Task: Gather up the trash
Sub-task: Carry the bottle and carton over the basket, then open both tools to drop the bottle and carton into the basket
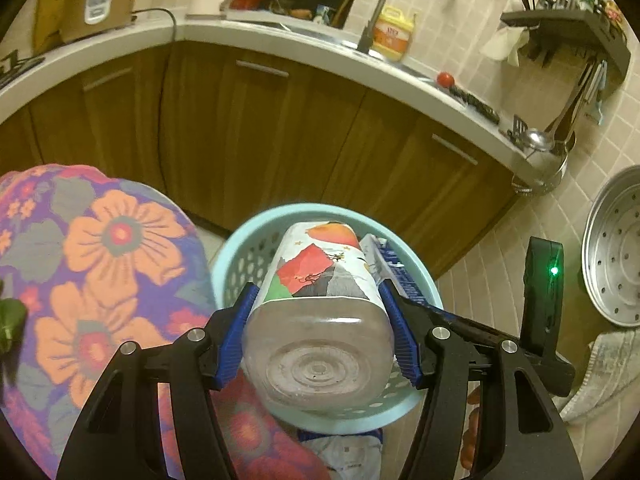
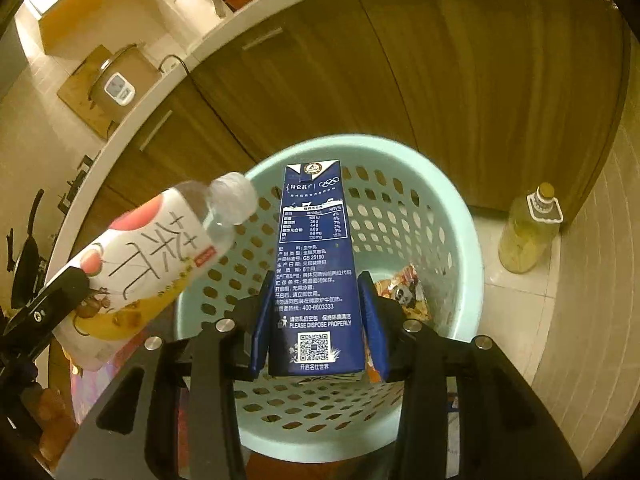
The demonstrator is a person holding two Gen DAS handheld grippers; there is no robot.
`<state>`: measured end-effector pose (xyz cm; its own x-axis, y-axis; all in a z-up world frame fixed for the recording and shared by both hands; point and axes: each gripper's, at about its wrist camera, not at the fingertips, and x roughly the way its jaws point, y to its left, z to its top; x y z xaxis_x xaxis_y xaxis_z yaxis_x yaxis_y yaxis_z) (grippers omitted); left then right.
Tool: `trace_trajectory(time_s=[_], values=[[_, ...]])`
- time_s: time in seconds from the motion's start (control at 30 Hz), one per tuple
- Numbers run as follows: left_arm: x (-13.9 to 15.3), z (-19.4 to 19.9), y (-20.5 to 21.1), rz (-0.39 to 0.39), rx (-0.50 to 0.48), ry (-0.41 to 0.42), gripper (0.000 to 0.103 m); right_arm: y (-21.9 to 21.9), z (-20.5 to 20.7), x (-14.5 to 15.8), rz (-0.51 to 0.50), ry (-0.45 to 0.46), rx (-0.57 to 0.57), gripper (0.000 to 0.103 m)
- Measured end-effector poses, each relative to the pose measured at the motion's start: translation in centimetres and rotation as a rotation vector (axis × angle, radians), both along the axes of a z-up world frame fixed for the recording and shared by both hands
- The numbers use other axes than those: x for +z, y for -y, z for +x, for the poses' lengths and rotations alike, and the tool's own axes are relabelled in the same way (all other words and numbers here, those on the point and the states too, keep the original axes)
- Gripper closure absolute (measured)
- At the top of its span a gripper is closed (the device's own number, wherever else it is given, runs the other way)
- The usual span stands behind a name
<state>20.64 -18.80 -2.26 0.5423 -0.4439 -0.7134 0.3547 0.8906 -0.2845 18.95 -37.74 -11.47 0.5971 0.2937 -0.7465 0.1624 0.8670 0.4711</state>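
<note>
Left hand-held gripper (image 1: pixel 320 316) pinching a clear plastic tea bottle (image 1: pixel 320 300) by its lower body, blue pads pressed on both sides, cap end aimed into the pale blue perforated basket (image 1: pixel 240 256) on the floor. Right hand-held gripper (image 2: pixel 316 320) clamped on a dark blue milk carton (image 2: pixel 314 264), held upright over the same basket's mouth. Snack wrapper (image 2: pixel 404 292) lying inside at the bottom. Yellowish oil bottle (image 2: pixel 528 232) standing on the floor just beside the basket, below the wooden cabinets (image 1: pixel 260 128).

The tiled floor (image 2: pixel 516 304) carries a pale blue perforated basket (image 2: pixel 456 216) at frame centre. An oil bottle (image 2: pixel 528 232) stands on the floor at right, near the basket.
</note>
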Motion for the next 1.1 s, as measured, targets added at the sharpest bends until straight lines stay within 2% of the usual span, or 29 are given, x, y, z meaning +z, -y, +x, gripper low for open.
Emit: trace_trajectory(time_s=[0.27,0.43,0.5,0.73,1.1], values=[[-1.9,0.9,2.0,0.024,-0.024,-0.035,0.044,1.4,-0.4,-0.4,0.011,-0.014,-0.036,0.061],[-3.2,0.8,2.7,0.065,-0.06,-0.074,0.043,2.2,-0.9,0.1,0.024,-0.002,-0.049,0.061],[-3.4,0.7,2.3,0.081,-0.05,-0.079,0.04,2.1,-1.1,0.6,0.022,0.008,-0.045,0.061],[-1.2,-0.5,-0.9,0.023,0.003,-0.02,0.036,0.7,-1.6,2.6,0.009,0.052,-0.018,0.061],[1.6,-3.7,-6.4,-0.04,0.08,0.048,0.036,-3.3,-2.5,5.8,-0.021,0.114,0.053,0.061]])
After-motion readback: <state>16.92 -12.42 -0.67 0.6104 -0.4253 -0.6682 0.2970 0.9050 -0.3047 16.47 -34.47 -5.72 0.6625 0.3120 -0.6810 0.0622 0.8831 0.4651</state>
